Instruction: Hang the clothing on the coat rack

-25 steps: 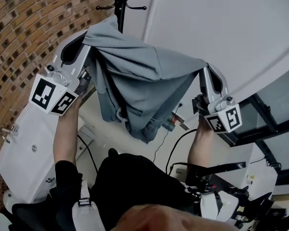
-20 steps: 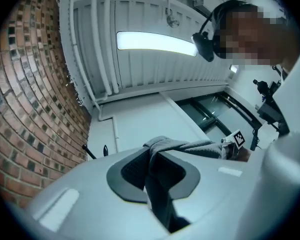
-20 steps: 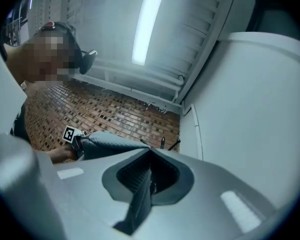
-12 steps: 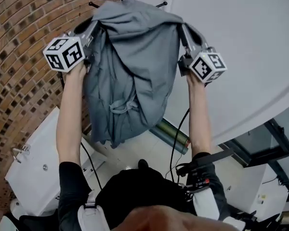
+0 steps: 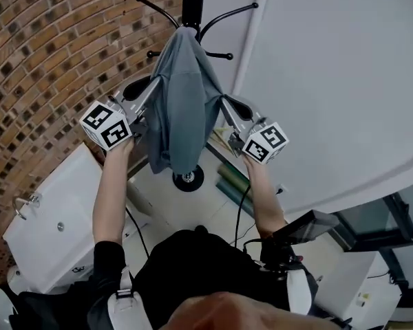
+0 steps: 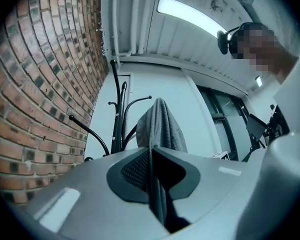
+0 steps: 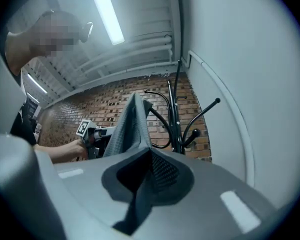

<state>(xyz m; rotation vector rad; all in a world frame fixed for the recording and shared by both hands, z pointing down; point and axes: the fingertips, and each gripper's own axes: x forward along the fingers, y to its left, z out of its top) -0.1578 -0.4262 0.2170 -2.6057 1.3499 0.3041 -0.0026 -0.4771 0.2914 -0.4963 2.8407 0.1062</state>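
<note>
On the left gripper (image 6: 151, 156) my jaws are pinched tight on a fold of the grey garment (image 6: 160, 124), and the cloth runs straight up out of the pads. It's the same on the right gripper (image 7: 146, 159): jaws clamped on another edge of the garment, fabric trailing down between them.

In the head view I've got both grippers raised overhead, one on each side of the garment, with the cloth bunched narrow between them. The top of the garment is draped over the coat rack (image 5: 191, 5), up by the hooks; I can't tell which hook carries it. The rest hangs down along the pole, hiding most of it, and ends above the round base (image 5: 188, 179). Curved black hooks stick out to the left and right of the cloth.

There's a brick wall (image 5: 48, 53) to the left and a plain white wall (image 5: 330, 81) to the right. A white cabinet (image 5: 51, 218) sits low on the left, beside my left arm.
</note>
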